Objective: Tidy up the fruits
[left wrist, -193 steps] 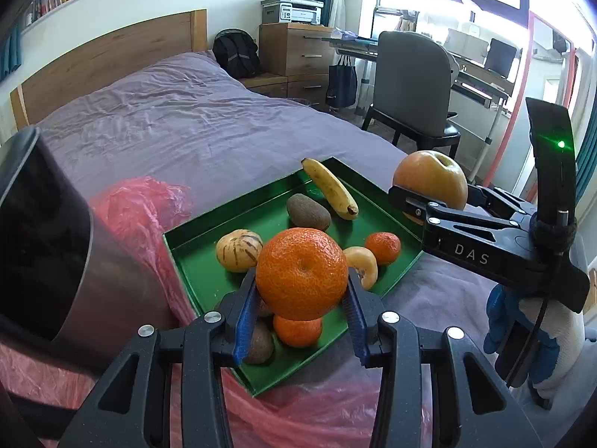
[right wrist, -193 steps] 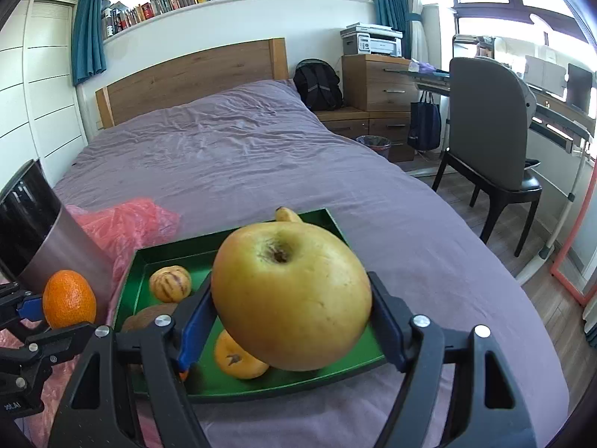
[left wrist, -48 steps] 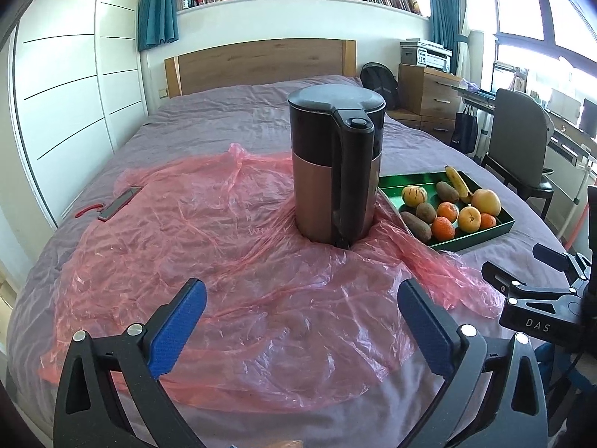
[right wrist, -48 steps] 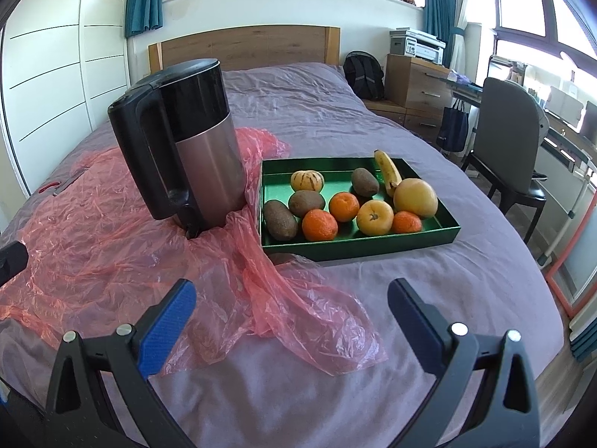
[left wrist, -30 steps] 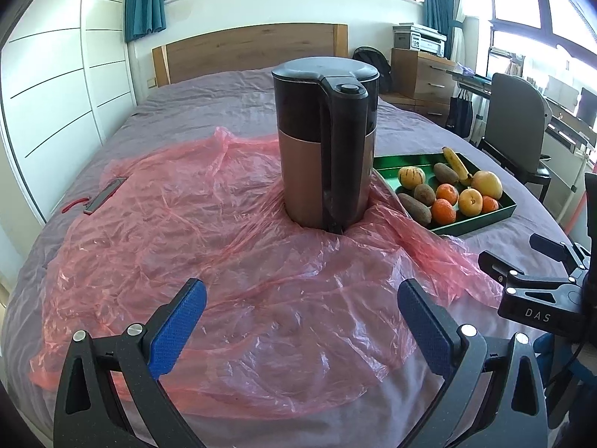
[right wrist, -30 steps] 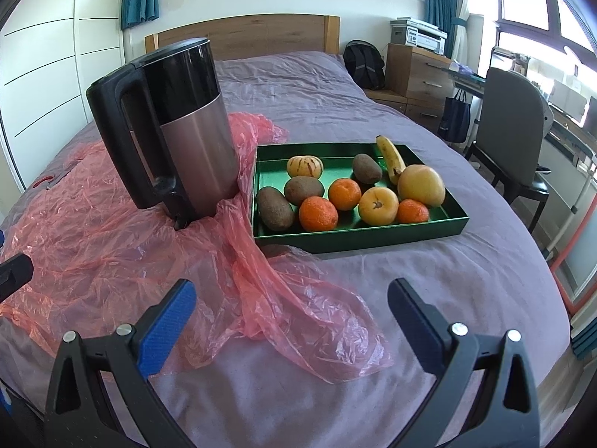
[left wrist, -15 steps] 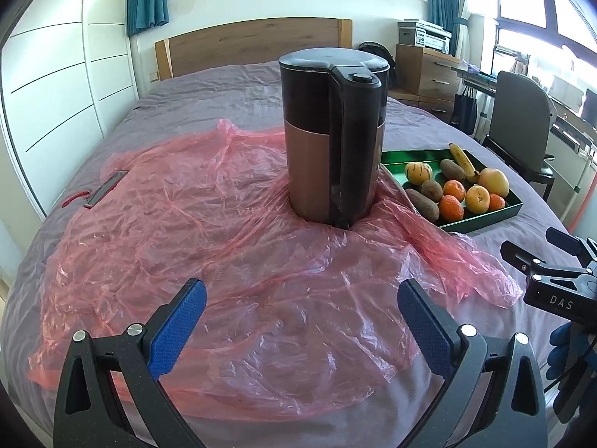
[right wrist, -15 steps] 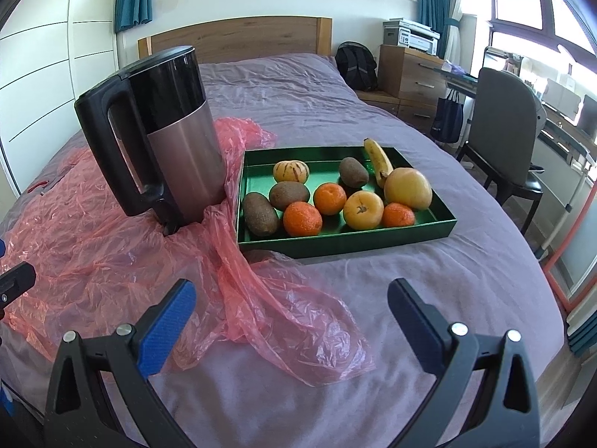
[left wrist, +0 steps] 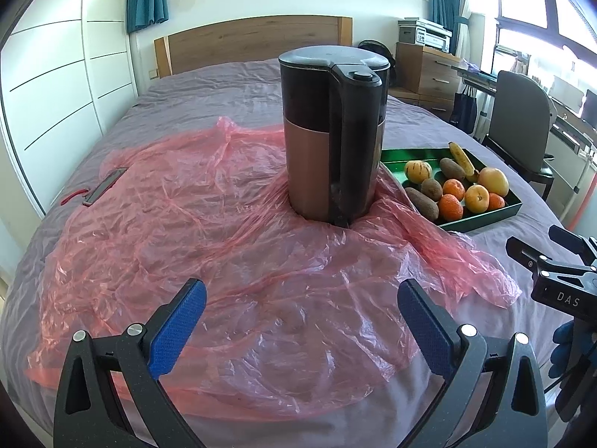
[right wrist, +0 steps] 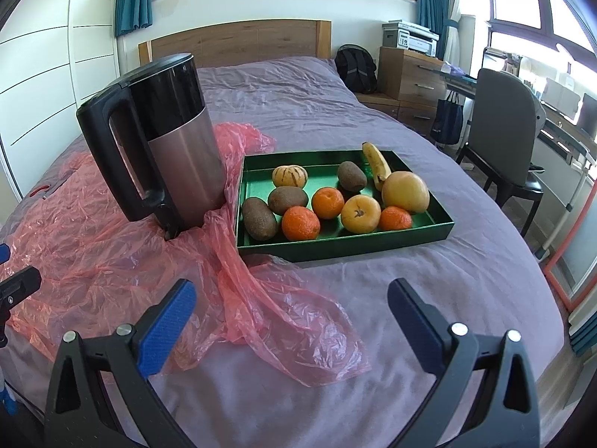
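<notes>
Both fruits once gripped now lie in the shallow green rectangular tray (right wrist: 440,229) on the bed; each hand-held gripper, left (left wrist: 301,321) and right (right wrist: 291,317), gapes wide and empty (task likely finished).

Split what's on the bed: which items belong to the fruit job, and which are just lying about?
Task items:
- green tray
- banana
- big yellow apple
- three tangerines, e.g.
- brown kiwis, e.g.
- striped round fruit
- yellow-orange fruit

Lying about:
- kettle
- pink plastic sheet
- small flat item with red loop
</notes>
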A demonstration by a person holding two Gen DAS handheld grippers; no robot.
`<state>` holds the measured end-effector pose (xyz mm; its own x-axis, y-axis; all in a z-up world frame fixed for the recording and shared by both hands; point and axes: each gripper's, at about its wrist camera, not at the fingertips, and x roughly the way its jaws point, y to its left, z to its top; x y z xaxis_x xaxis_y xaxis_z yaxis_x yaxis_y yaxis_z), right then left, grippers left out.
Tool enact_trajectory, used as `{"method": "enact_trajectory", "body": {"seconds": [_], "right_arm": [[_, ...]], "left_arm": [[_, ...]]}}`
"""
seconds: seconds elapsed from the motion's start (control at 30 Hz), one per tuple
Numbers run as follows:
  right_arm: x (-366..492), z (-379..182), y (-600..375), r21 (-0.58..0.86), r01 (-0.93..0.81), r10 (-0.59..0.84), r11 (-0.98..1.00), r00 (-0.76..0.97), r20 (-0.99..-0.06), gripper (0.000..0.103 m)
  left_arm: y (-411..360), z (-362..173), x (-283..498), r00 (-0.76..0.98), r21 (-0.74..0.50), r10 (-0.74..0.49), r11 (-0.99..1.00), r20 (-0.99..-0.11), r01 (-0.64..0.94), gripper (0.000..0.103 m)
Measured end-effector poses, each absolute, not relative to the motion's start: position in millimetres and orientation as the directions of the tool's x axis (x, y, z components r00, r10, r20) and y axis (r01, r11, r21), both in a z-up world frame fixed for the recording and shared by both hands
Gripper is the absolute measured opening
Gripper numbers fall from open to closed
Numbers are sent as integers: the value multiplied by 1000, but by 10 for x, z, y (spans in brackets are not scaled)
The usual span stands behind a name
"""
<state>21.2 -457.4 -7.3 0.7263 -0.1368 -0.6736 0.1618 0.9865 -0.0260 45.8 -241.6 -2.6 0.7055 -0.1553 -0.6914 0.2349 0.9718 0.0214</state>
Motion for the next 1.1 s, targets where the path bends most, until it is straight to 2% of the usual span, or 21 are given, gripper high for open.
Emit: {"method": "enact_trajectory", "body": {"seconds": [1.1], "right_arm": [[103, -35, -4660, -19, 166, -136, 986, 732, -668, 103]], "left_arm": [[-2192, 31, 419, 717, 14, -125, 983, -686, 185, 101]]}}
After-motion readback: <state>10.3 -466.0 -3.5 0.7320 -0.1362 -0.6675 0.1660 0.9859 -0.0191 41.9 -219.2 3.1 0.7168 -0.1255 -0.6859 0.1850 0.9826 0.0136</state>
